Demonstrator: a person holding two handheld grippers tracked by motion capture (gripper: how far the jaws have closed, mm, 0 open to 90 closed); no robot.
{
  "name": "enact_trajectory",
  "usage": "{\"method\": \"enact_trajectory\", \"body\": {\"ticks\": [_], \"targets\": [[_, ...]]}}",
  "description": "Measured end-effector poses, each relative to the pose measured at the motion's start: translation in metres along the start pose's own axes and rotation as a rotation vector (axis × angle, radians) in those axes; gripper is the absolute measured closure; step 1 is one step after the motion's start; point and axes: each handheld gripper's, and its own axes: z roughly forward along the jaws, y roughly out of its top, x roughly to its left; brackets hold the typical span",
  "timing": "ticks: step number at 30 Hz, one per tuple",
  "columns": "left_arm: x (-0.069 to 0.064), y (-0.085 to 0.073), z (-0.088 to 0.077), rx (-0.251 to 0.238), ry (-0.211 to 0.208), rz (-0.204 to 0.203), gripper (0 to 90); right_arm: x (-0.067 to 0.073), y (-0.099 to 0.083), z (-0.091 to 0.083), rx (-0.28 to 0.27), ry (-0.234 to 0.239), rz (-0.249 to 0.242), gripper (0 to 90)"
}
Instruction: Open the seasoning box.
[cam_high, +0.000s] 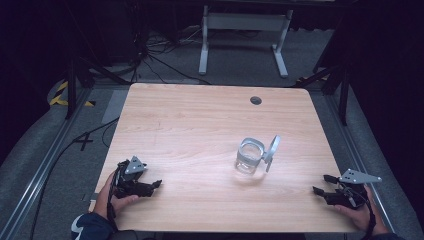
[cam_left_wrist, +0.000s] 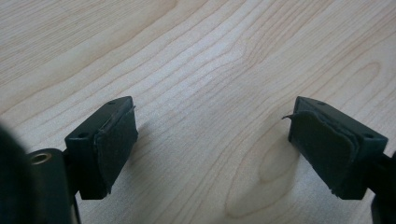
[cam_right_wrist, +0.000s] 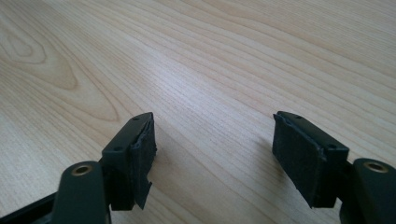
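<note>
A clear glass jar (cam_high: 249, 156) stands right of the middle of the wooden table (cam_high: 190, 125), its hinged lid (cam_high: 272, 151) swung open to its right. My left gripper (cam_high: 156, 184) rests low at the front left, held by a hand, jaws wide apart with bare wood between them (cam_left_wrist: 212, 135). At the front right my right gripper (cam_high: 321, 184) is open as well, nothing between its pads (cam_right_wrist: 212, 140). Both grippers are well apart from the jar.
A round cable hole (cam_high: 256, 100) sits near the table's far edge. Beyond the table stand a white metal frame (cam_high: 245, 35) and cables on the grey floor (cam_high: 150, 55). Rails run along both sides of the table.
</note>
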Motion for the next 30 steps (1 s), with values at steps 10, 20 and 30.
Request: {"method": "enact_trajectory", "body": {"ticks": [10, 20, 30], "targets": [[0.0, 0.0, 0.0, 0.0, 0.0, 0.0, 15.5, -0.0003, 0.0006, 0.0008, -0.001, 0.004, -0.005, 29.8], [0.0002, 0.0001, 0.0, -0.001, 0.002, 0.002, 15.4, -0.0003, 0.0006, 0.0008, -0.001, 0.004, -0.004, 29.8], [0.0004, 0.0003, 0.0002, 0.002, -0.001, 0.004, 14.9, 0.0001, 0.0004, 0.0007, 0.0, -0.007, 0.002, 28.4]]}}
